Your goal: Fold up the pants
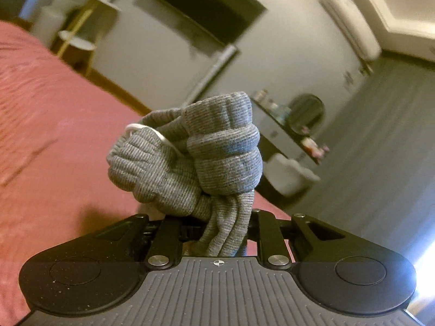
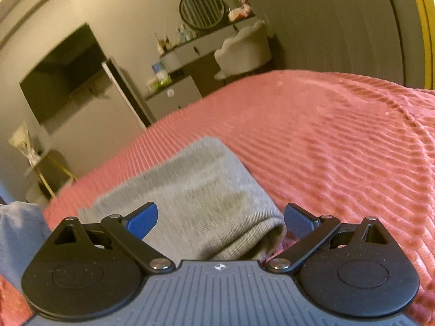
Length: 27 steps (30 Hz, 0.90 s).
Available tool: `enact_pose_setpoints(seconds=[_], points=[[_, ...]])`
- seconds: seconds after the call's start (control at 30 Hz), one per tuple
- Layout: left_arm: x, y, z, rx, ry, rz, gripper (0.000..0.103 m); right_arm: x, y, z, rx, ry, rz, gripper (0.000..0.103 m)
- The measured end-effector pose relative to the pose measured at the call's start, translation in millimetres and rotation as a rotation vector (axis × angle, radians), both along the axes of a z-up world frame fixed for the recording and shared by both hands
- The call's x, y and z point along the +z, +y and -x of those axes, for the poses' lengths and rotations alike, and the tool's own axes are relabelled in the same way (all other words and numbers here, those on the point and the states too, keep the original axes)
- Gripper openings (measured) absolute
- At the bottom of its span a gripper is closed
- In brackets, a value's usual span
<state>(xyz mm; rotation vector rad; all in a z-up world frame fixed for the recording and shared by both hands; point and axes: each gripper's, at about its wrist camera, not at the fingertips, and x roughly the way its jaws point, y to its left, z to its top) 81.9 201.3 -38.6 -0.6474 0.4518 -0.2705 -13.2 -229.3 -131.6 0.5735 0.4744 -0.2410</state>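
The grey knit pants (image 1: pixel 190 160) with a white drawstring (image 1: pixel 152 133) are bunched up in my left gripper (image 1: pixel 217 217), which is shut on the fabric and holds it raised above the pink bedspread (image 1: pixel 40 135). The fingertips are hidden by the cloth. In the right wrist view a flat part of the grey pants (image 2: pixel 195 198) lies on the bedspread (image 2: pixel 339 149). My right gripper (image 2: pixel 220 220) is open, its blue pads (image 2: pixel 142 221) on either side of the fabric's near end, low over it.
The bed's edge runs ahead, with a TV (image 2: pixel 62 73) on the wall, a vanity desk with round mirror (image 2: pixel 202 8) and white chair (image 2: pixel 244 49) beyond. A small gold-legged side table (image 2: pixel 46 168) stands at left. A blue-grey cloth (image 2: pixel 19 233) lies at the near left.
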Motion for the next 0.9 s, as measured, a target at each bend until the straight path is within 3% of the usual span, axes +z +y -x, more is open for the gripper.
enact_pose_setpoints(seconds=[0.2, 0.37, 0.5, 0.63, 0.7, 0.77, 0.9], points=[[21, -100, -13, -0.180, -0.043, -0.078, 0.020, 10, -13, 11, -0.032, -0.065, -0.047, 0.099], [9, -194, -16, -0.309, -0.042, -0.180, 0.020, 10, -26, 18, -0.069, -0.088, -0.087, 0.099], [-26, -274, -11, -0.341, -0.041, -0.421, 0.020, 1, -43, 23, -0.131, -0.077, -0.108, 0.099], [-80, -339, 5, -0.373, -0.053, -0.739, 0.021, -18, -62, 22, -0.176, -0.059, -0.193, 0.099], [-96, -364, 19, -0.391, -0.102, -0.885, 0.021, -26, -67, 19, -0.184, -0.055, -0.227, 0.099], [-100, -378, 27, -0.397, -0.134, -0.956, 0.021, -31, -69, 15, -0.182, -0.052, -0.243, 0.099], [-105, -382, 32, -0.408, -0.172, -0.987, 0.022, -38, -71, 9, -0.178, -0.050, -0.263, 0.099]])
